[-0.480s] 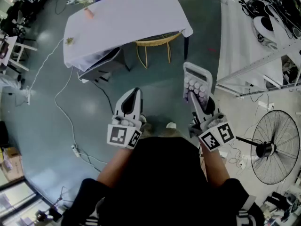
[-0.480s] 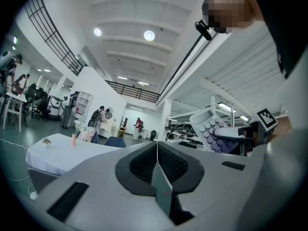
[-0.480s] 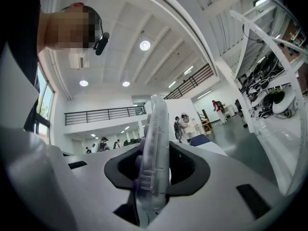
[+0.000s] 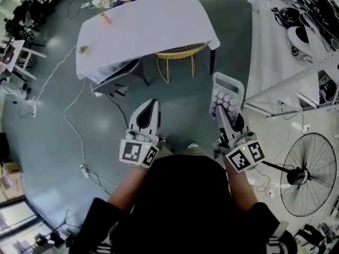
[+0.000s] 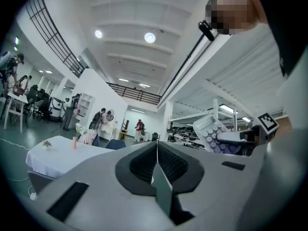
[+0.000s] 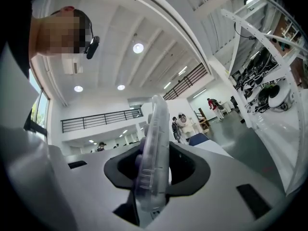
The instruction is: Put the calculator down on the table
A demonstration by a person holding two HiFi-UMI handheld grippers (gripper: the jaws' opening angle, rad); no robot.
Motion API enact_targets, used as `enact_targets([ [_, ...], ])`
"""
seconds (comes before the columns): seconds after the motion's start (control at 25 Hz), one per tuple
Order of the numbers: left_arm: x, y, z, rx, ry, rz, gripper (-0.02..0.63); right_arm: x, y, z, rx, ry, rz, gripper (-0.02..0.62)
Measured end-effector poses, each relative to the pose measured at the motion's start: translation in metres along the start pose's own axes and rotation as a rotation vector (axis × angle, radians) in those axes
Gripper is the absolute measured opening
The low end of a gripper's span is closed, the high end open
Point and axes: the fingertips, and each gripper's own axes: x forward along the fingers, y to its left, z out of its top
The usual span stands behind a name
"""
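A person standing on a grey floor (image 4: 47, 142) of a large hall carries a calculator (image 4: 229, 95) towards a table (image 4: 143, 23) draped in a white cloth, with the job of setting it down there not yet done. The right gripper (image 4: 223, 115) has its jaws clamped on the lower part of the calculator, which juts forward and up past the jaw tips with its keys facing the head camera. In the right gripper view the calculator (image 6: 154, 143) shows edge-on between the two pads. The left gripper (image 4: 149, 110) is held level beside it, jaws pressed together with nothing between them, as the left gripper view (image 5: 157, 163) confirms. The calculator hangs in the air over the floor, well apart from the table, which stands ahead and a little to the left with a yellow-framed chair (image 4: 176, 54) tucked under its near edge. A standing fan (image 4: 307, 174) is at the right.

This looks like the carrying step. The next move would call for closing the gap to the table, bringing the calculator over a bare stretch of cloth, tipping it flat, lowering it until it rests, and only then letting the right jaws part
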Motion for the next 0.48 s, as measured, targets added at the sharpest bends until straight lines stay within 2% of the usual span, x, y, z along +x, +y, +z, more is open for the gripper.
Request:
enact_targets([
  [0.28, 0.012, -0.027, 0.000, -0.028, -0.038, 0.065, 0.008, -0.004, -0.037, 0.001, -0.023, 0.035, 0.074, 0.121],
  [0.48, 0.033, -0.028, -0.015, 0.000, 0.024, 0.029, 0.008, 0.005, -0.061, -0.003, 0.023, 0.035, 0.049, 0.121],
])
